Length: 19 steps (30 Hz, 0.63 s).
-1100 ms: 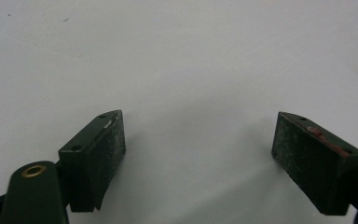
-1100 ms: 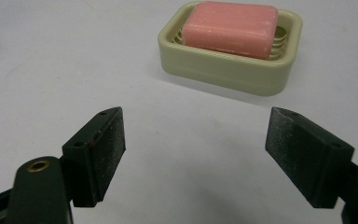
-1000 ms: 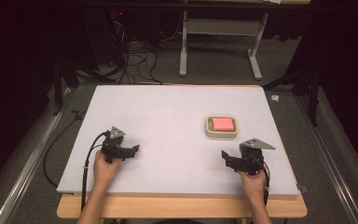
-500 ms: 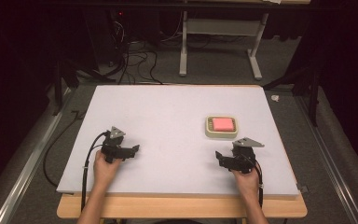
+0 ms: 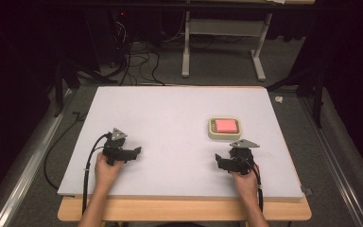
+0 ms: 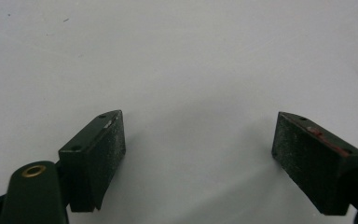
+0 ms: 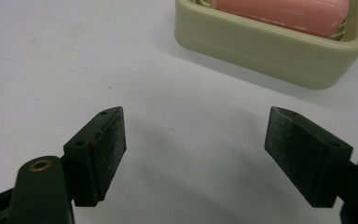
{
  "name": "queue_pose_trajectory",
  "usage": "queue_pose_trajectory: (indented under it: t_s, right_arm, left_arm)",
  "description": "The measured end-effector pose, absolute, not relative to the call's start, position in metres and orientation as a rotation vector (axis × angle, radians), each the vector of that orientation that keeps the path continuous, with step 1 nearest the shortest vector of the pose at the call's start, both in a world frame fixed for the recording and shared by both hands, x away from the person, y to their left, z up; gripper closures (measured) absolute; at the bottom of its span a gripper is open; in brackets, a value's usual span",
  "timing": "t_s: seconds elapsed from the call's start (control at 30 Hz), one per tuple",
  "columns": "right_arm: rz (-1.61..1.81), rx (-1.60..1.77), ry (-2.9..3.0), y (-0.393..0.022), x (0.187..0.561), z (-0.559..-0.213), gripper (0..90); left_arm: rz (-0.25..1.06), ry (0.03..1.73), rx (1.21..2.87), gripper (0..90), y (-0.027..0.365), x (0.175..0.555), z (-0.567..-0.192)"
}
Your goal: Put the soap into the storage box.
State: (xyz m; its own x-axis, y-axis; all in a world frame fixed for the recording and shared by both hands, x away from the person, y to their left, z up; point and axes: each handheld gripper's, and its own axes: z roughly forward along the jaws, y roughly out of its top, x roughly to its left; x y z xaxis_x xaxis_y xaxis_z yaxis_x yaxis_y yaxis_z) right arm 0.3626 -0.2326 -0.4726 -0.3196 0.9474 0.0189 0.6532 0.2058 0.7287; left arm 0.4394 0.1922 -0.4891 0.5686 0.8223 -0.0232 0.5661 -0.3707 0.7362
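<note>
Two open jaws on the right hand-held gripper, just short of the soap dish near the tabletop's right edge; risks shoving the dish aside, or pinching its rim and tipping out the pink soap.

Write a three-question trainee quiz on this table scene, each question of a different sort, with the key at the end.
1. True or false: the right gripper has its jaws shut on the pink bar.
2. Multiple choice: the pink bar lies (A) bare on the table, (B) inside the cream dish, (C) between the jaws of the left gripper.
3. Short answer: which gripper is nearer the cream dish?

Key
1. False. Its jaws stand wide apart over the white table top, short of the dish, touching nothing.
2. B.
3. The right gripper; the left gripper sits far across the table, open, with bare table between its jaws.
</note>
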Motion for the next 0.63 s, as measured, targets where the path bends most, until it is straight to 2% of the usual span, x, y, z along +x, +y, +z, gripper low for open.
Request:
queue_pose_trajectory:
  t_s: [0.63]
  right_arm:
    - [0.851, 1.474, 2.075, -0.226, 0.367, -0.484, 18.2]
  left_arm:
    - [0.457, 1.106, 2.083, 17.8, 0.192, 0.439, -0.489]
